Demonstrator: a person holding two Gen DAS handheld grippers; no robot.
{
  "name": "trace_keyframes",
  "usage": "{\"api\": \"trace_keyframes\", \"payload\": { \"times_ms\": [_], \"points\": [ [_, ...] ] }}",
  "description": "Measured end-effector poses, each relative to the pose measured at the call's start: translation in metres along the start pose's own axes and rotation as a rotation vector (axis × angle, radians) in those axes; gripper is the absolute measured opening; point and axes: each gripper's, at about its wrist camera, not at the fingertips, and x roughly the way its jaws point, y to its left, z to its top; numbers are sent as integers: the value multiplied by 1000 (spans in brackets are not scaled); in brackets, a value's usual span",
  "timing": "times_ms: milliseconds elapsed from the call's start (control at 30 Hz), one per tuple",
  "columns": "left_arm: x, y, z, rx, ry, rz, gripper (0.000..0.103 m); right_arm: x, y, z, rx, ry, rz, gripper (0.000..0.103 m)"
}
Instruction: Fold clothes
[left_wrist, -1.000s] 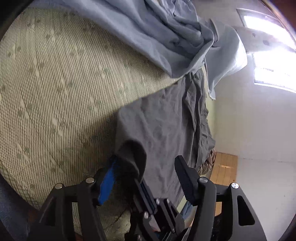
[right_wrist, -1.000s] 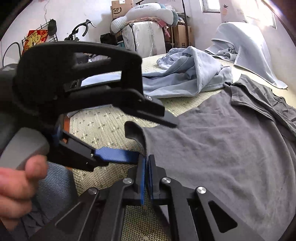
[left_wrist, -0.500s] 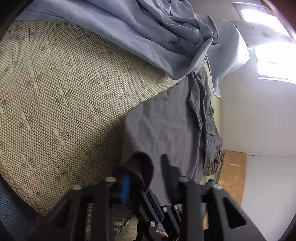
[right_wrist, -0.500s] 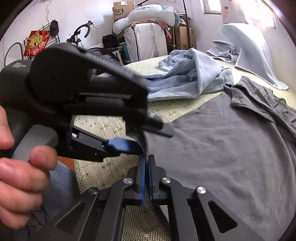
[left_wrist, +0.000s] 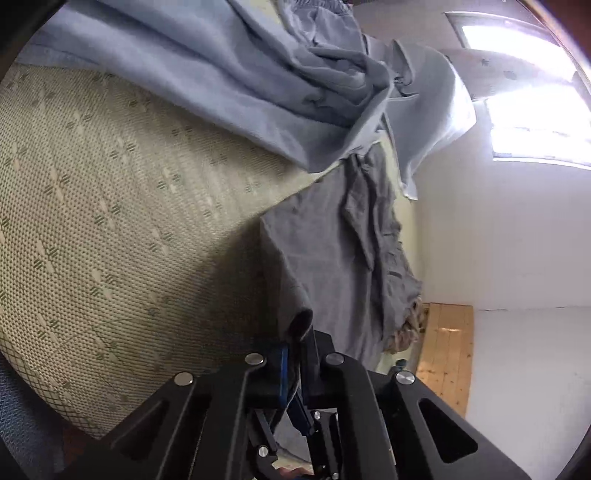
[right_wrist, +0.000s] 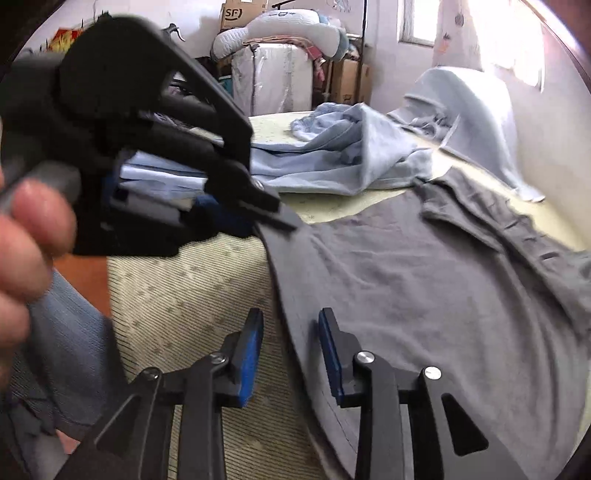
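A grey shirt (right_wrist: 424, 295) of soft, matte knit lies spread across a woven mat (left_wrist: 122, 236), its cloth creased into ridges toward the right of the right wrist view. The mat is pale green-beige, finely ribbed, dotted with small dash motifs.

At the bottom centre of the left wrist view, the left gripper (left_wrist: 293, 363) is clenched on the shirt's corner, which puckers into a small roll above the blue pads. In the right wrist view the same gripper (right_wrist: 273, 218) appears at left centre, blurred, pinching that corner while a hand (right_wrist: 26, 240) at the left edge grips its handle.

At the bottom of the right wrist view, the right gripper (right_wrist: 290, 347) has its jaws opening; the shirt's straight hem runs between the blue pads (right_wrist: 249, 354), which stand clear of it.

A crumpled pale blue garment (right_wrist: 343, 155), fleecy and thick-folded, lies beyond the shirt at upper centre.
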Motion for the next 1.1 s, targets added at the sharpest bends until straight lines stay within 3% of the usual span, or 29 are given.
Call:
{"api": "trace_keyframes", "payload": {
  "times_ms": [233,600,800,1100],
  "points": [
    [-3,-16,1,24,-21,-83,3,-18,-29,-22,48,52,-163,40],
    [-15,-43,2,50,-38,-167,3,-84,-74,-79,88,121,-390,50],
    [-13,-54,3,48,-34,-196,3,-105,-90,-110,102,172,-458,61],
    [-22,-60,4,56,-66,-207,3,-111,-107,-136,91,220,-542,63]
  ]
}}
